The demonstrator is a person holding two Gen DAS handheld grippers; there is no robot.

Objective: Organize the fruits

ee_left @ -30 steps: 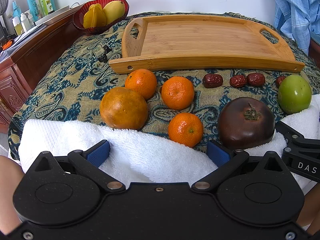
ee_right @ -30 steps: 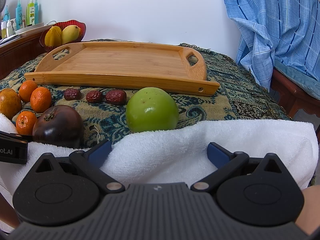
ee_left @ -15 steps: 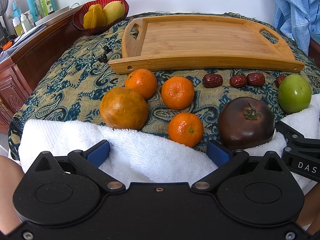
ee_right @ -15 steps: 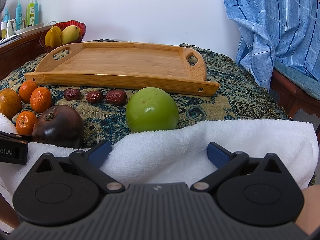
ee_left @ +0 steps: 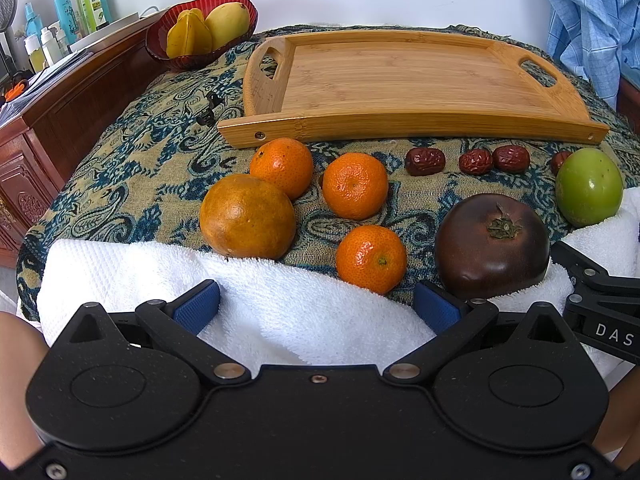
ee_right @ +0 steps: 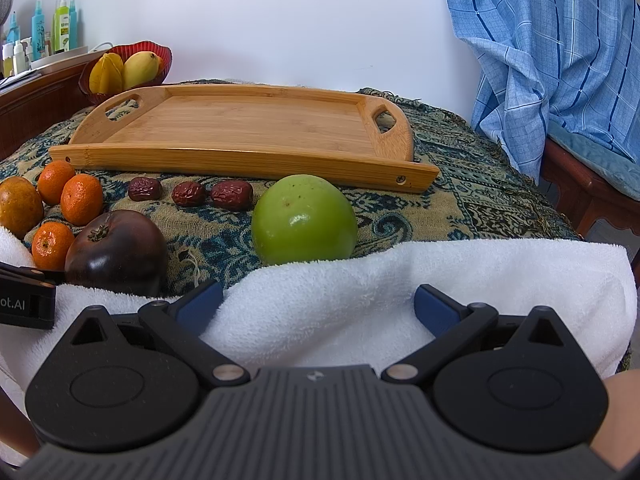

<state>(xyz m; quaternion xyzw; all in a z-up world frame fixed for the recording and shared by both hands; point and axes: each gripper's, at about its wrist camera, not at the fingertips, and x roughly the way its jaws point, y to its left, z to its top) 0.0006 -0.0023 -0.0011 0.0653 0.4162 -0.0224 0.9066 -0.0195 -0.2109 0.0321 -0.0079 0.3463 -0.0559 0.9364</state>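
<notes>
An empty bamboo tray (ee_left: 412,76) (ee_right: 240,124) lies at the back of the patterned cloth. In front of it sit a big orange (ee_left: 247,217), three small tangerines (ee_left: 355,186), several red dates (ee_left: 425,161) (ee_right: 231,194), a dark purple tomato (ee_left: 492,246) (ee_right: 117,252) and a green apple (ee_right: 305,220) (ee_left: 589,187). My left gripper (ee_left: 316,307) rests open on a white towel (ee_left: 280,300), just short of the nearest tangerine (ee_left: 371,259). My right gripper (ee_right: 318,304) is open over the towel (ee_right: 420,276), the apple right ahead of it.
A red bowl (ee_left: 200,28) with yellow fruit stands at the back left on a wooden cabinet (ee_left: 60,112), beside plastic bottles (ee_left: 64,12). A blue checked cloth (ee_right: 560,52) hangs over a chair at the right. The right gripper's body (ee_left: 604,312) shows beside the tomato.
</notes>
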